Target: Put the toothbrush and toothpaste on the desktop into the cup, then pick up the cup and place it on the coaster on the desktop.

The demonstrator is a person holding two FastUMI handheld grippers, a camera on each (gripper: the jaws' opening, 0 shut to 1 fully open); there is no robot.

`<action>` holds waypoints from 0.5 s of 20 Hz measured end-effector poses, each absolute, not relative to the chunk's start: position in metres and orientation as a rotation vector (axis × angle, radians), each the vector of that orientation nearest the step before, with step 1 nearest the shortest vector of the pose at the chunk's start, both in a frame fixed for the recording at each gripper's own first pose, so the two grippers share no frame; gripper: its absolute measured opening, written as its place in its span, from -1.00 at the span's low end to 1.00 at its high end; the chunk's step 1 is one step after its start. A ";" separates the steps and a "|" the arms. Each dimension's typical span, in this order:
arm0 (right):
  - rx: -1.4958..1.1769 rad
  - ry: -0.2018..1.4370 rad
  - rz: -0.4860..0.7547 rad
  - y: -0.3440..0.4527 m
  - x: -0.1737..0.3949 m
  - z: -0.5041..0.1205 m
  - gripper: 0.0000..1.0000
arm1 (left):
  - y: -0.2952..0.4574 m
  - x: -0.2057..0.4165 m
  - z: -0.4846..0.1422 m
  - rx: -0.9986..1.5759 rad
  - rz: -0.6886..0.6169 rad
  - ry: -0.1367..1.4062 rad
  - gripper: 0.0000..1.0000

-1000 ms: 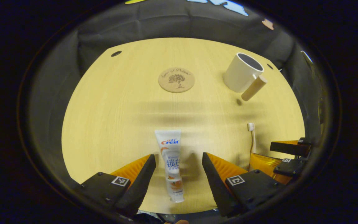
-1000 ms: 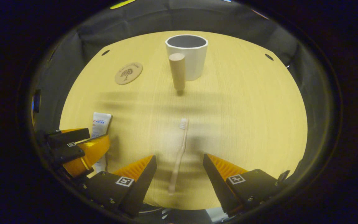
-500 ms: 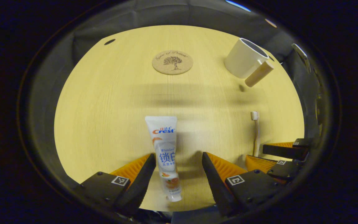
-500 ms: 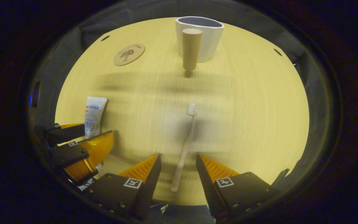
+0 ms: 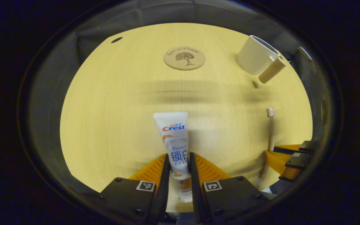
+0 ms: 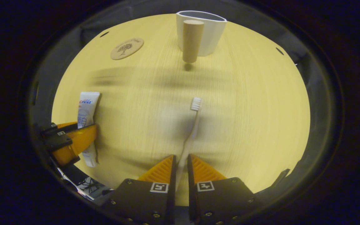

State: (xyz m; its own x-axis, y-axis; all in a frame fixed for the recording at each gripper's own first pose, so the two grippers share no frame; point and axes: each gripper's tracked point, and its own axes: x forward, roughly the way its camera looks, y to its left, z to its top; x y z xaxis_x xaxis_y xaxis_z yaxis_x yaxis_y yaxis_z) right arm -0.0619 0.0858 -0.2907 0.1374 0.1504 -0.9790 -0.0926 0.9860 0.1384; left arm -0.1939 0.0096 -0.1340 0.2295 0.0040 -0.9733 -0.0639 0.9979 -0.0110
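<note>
The left gripper has its jaws closed on the toothpaste, apparently lying on the desktop.

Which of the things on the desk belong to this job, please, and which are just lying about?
Part of the job:
toothpaste, clamped in the left hand-held gripper
toothbrush, clamped in the right hand-held gripper
cup
coaster

Just there:
desk, with small holes near its far edge

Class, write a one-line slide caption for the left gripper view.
Left tool clamps the toothpaste; coaster and cup wait beyond.
</note>
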 end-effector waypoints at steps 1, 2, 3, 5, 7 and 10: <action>0.045 1.418 0.178 0.083 -0.065 -0.283 -0.61 | 0.009 -0.193 -0.134 -0.053 0.050 1.335 -0.16; 0.068 1.415 0.176 0.083 -0.066 -0.286 -0.74 | 0.006 -0.193 -0.135 -0.059 0.050 1.331 -0.27; 0.082 1.411 0.180 0.083 -0.065 -0.284 -0.82 | 0.005 -0.193 -0.134 -0.054 0.036 1.331 -0.37; 0.123 1.401 0.176 0.082 -0.063 -0.282 -0.91 | 0.004 -0.193 -0.134 -0.054 0.012 1.323 -0.46; 0.149 1.400 0.186 0.083 -0.063 -0.283 -0.92 | 0.004 -0.194 -0.130 -0.054 -0.003 1.304 -0.48; 0.159 1.367 0.198 0.084 -0.061 -0.280 -0.93 | 0.004 -0.191 -0.130 -0.048 -0.008 1.281 -0.61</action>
